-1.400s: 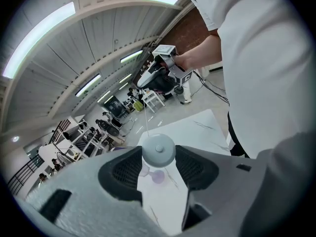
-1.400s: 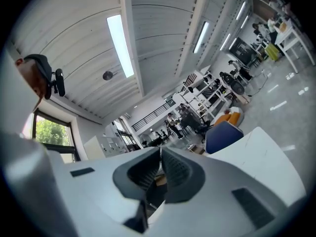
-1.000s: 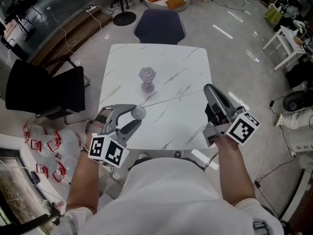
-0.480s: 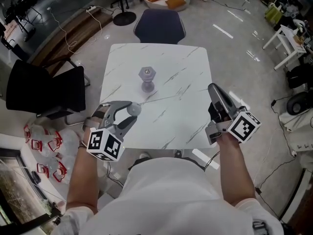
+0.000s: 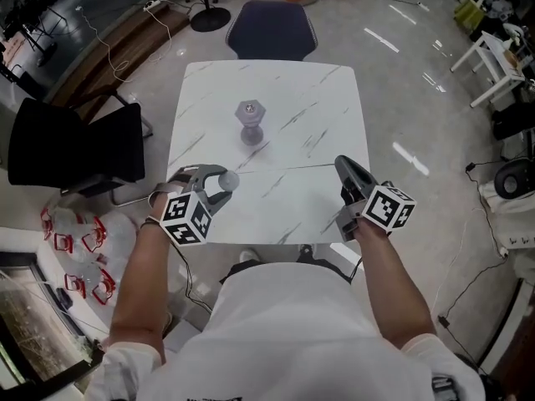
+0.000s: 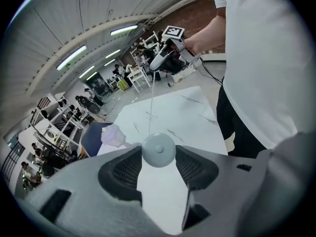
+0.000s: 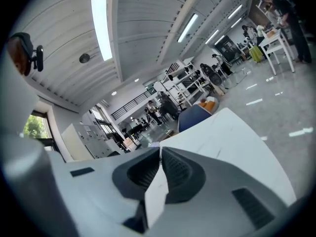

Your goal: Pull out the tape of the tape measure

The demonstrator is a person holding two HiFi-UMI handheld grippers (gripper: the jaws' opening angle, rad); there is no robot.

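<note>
A round white tape measure case point(image 5: 226, 180) sits between the jaws of my left gripper point(image 5: 219, 184), which is shut on it at the table's near left. In the left gripper view the case point(image 6: 158, 149) is pressed between both pads. From it a thin white tape point(image 6: 150, 102) runs straight up to my right gripper point(image 6: 159, 63). My right gripper point(image 5: 343, 165) is over the near right of the table, shut on the tape's white end point(image 7: 157, 191). The tape point(image 5: 284, 170) spans the gap between the two grippers above the tabletop.
A white marble table point(image 5: 318, 98) carries a purple dumbbell-shaped object point(image 5: 248, 122) near its middle. A dark blue chair point(image 5: 272, 32) stands at the far side and a black chair point(image 5: 71, 153) at the left. Red-and-white items point(image 5: 75, 241) lie on the floor at the left.
The right gripper has come back a little toward the person's body and the left has drifted slightly left. Both grips are the same and the tape still spans between them.
</note>
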